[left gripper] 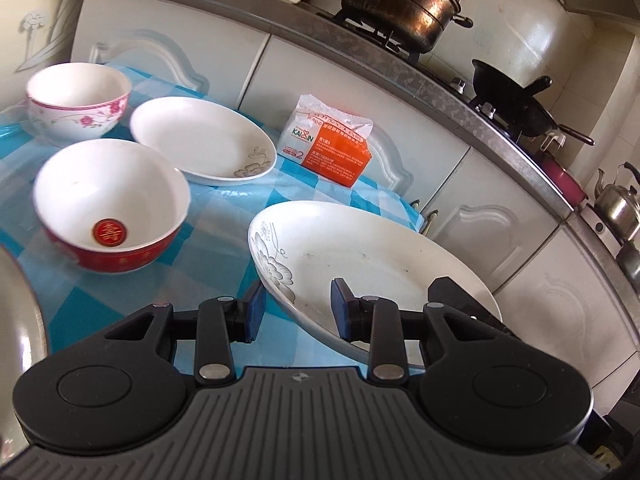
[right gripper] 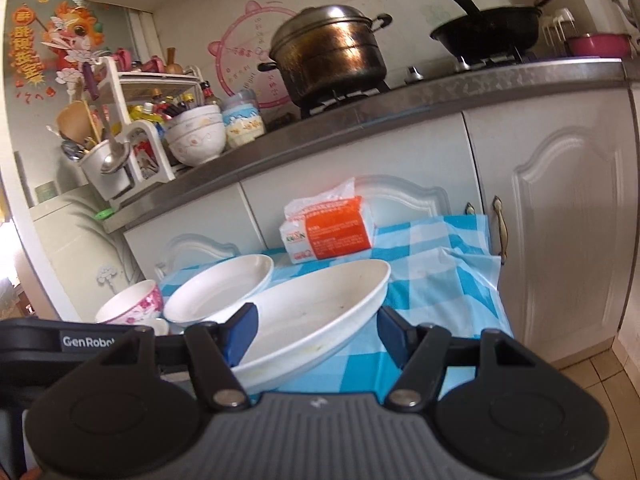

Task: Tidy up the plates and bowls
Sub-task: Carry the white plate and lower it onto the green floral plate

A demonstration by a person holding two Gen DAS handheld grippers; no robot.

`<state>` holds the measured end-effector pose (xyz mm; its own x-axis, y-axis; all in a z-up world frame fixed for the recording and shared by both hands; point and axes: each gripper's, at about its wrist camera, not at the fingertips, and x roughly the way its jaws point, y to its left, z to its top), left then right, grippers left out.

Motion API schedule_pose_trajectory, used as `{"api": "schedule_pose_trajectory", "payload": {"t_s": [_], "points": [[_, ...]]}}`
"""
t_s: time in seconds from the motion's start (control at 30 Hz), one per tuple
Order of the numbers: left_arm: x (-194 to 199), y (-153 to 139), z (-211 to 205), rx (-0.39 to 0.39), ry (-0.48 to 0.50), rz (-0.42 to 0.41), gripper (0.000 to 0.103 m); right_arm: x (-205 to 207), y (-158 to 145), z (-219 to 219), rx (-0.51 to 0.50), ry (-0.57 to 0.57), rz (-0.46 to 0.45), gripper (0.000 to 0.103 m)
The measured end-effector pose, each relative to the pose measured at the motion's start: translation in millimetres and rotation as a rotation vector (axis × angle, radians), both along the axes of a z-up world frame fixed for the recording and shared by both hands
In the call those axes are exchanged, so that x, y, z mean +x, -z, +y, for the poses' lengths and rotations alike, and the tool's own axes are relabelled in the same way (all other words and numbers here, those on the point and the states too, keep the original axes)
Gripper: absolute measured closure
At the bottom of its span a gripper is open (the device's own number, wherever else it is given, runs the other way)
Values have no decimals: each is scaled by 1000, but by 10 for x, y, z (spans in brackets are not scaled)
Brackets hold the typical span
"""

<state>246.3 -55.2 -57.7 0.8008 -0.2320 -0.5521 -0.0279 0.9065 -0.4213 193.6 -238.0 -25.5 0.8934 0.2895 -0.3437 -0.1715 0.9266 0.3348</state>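
A large white plate with a grey flower on its rim hangs tilted above the blue checked tablecloth. My left gripper is shut on its near rim, one blue pad inside the plate and one under it. The right gripper's black finger rests on the plate's right rim. In the right wrist view the same plate runs between the pads of my right gripper, which is shut on it. A smaller white plate, a red bowl and a pink-flowered bowl stand on the cloth.
A tissue pack lies at the table's far edge against white cabinets. On the counter above are a steel pot, a black wok and a kettle. A pale curved rim shows at the left edge.
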Motion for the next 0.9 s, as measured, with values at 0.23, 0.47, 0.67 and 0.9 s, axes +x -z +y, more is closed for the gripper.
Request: {"api": "schedule_pose_trajectory", "payload": {"t_s": [0.23,0.47,0.67,0.9], "points": [[-340,-141,218,-13,-40,-24,66,-293,-214,226,-7,-49,-48,37],[-687,-261,507,-25,-93,-41,66,-533,-362,537,-5,-109,-80,37],[-970,-290,771,-33,-148,-56,66,-711,-416,821,2,-169,-89,37],[-1270,-226,1141,-15,-240,-52,66,-829,-335,1256,25,-262,-62,37]]}}
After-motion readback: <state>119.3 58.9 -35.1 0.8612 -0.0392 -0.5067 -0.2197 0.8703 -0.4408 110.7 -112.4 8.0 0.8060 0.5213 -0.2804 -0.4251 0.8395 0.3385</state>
